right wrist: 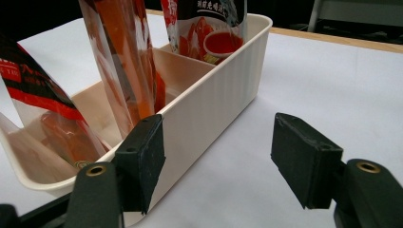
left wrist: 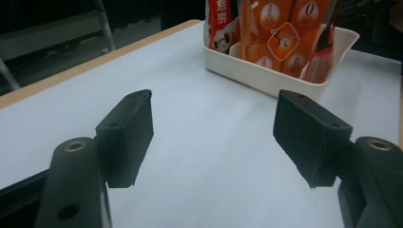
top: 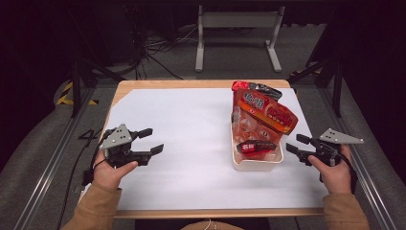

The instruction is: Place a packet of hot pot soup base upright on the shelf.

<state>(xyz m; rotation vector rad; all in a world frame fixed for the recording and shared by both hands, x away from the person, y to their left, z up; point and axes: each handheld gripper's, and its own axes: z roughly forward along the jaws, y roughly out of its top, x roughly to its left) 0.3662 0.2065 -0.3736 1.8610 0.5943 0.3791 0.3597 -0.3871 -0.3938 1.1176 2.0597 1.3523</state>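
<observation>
The packets (top: 261, 117) already stand in the bin (top: 253, 165) at 2 o'clock. Both grippers, left (top: 152, 140) and right (top: 295, 143), are wide open and empty; nothing looks left.

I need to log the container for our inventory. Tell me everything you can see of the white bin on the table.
The white bin is a long, narrow, cream-white tray that looks like plastic, with rounded corners, a rolled rim, faintly ribbed walls and an inner divider. It sits upright on the white table cover, right of centre. Red and orange snack packets stand and lean in it, rising above the rim. The right hand-held gripper sits beside its near end, jaws open.
</observation>
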